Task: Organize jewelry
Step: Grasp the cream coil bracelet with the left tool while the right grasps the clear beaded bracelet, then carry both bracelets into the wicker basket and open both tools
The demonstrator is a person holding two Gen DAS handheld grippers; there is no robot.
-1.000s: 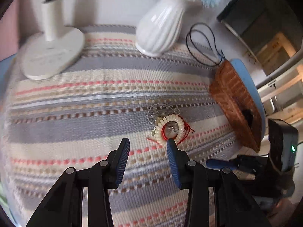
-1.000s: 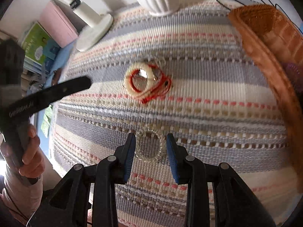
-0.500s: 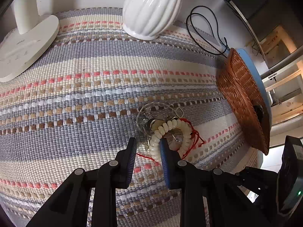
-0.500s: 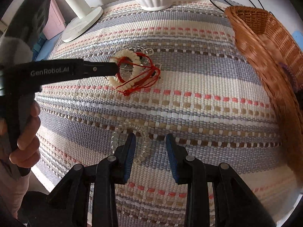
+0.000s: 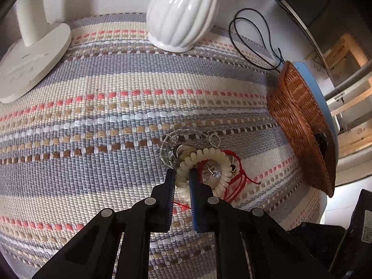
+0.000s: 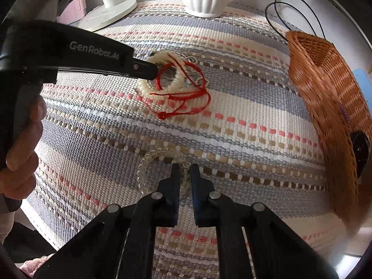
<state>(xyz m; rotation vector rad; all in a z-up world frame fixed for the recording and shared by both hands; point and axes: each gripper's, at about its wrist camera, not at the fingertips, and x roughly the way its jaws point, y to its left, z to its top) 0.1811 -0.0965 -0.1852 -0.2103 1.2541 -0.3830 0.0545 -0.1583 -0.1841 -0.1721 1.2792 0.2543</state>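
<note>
Left wrist view: cream coil bracelet (image 5: 204, 165) lies at about 4 o'clock of the striped mat (image 5: 116, 107), tangled in a small pile with a red cord bracelet (image 5: 239, 179) and some clear and silver pieces (image 5: 172, 144). Left gripper (image 5: 182, 174) has one side of the cream coil between its jaws; jaws closing, pads already against the coil. Wicker basket (image 5: 300, 125) sits at 3 o'clock at the mat edge, well apart from the pile. White ribbed vase (image 5: 183, 11) at 12 o'clock, white lamp base (image 5: 30, 55) at 10 o'clock, black cable loop (image 5: 251, 39) at 1 o'clock between vase and basket.

Right wrist view: clear coil bracelet (image 6: 148, 162) lies on the mat at about 6 o'clock, apart from the pile. Right gripper (image 6: 185, 172) straddles the right side of this coil; jaws closing, nearly pressed together on the clear loops. Red cord trails out from the pile toward 4 o'clock. Person's hand (image 6: 21, 139) grips the left tool's black handle at 9 o'clock. Basket wall fills 3 o'clock; a dark item lies inside it, too unclear to identify
</note>
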